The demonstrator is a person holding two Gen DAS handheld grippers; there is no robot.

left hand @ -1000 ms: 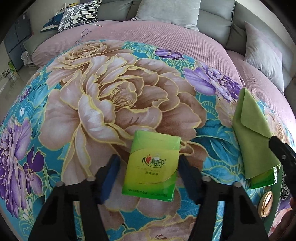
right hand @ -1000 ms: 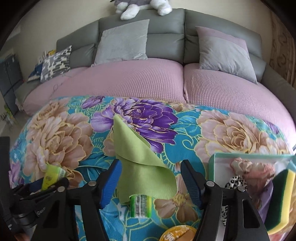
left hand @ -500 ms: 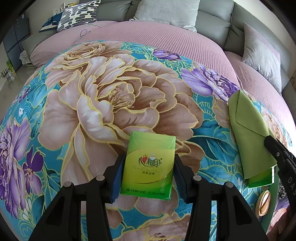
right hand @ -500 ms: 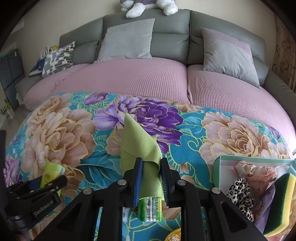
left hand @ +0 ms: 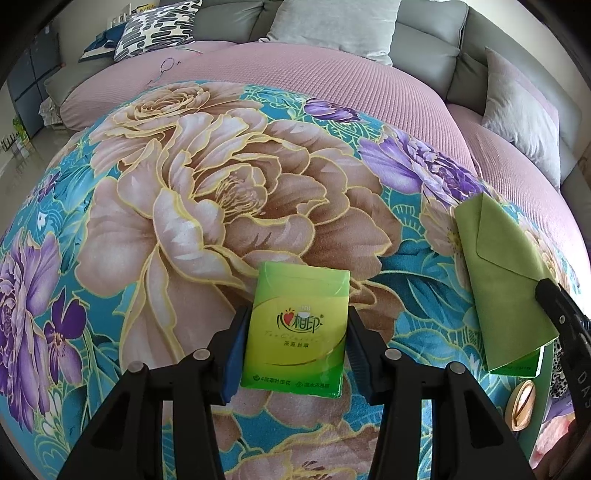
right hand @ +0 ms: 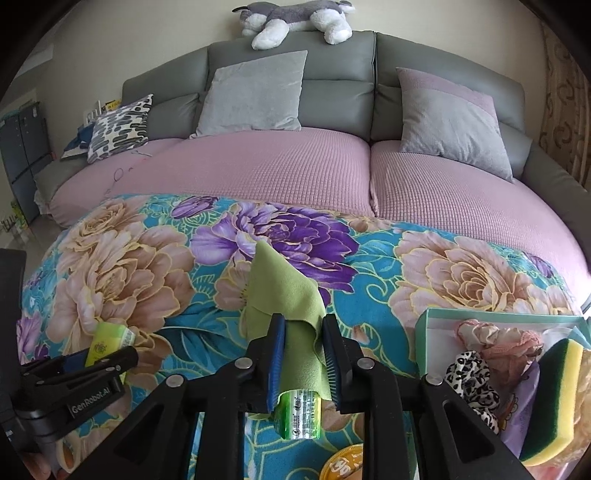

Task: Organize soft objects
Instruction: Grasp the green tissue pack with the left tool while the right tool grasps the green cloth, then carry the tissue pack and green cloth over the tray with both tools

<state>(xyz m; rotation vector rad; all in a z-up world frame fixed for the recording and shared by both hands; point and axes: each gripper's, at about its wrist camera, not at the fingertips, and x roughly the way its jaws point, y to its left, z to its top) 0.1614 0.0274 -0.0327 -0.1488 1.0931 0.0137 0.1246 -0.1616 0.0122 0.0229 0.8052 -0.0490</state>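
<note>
Green plastic wrap fills the near middle of the left wrist view: a tissue pack (left hand: 295,332) lies flat on the floral blanket (left hand: 207,206), and the left gripper (left hand: 293,352) has its blue-padded fingers (left hand: 233,354) against the pack's two long sides. They stand part-way closed, squarely across the narrow width, which looks like the sensible way to take a soft flat pack without buckling it. It rests on the blanket, not yet lifted.

Just as near in the right wrist view, the right gripper (right hand: 303,363) has its fingers (right hand: 277,362) drawn close, with a bunched fold of the green cloth (right hand: 284,291) pinched between them. Its jaws are opening very slightly, yet the pads still press the fabric. Under the cloth's near edge a second green tissue pack (right hand: 300,413) pokes out; whether the fingers catch it too I cannot tell. The cloth peaks upward beyond the grip, likely because the pinch gathers it.

To the right sits a teal-rimmed box (right hand: 424,328) already holding a leopard-print scrunchie (right hand: 471,384), a pink frilly piece (right hand: 495,341) and a yellow-green sponge (right hand: 554,402); it seems the collecting place, so pack and cloth probably belong there.

Farther off, the pink bedcover (right hand: 288,173), grey cushions (right hand: 255,92) and a plush dog (right hand: 295,18) on the headboard play no part.
</note>
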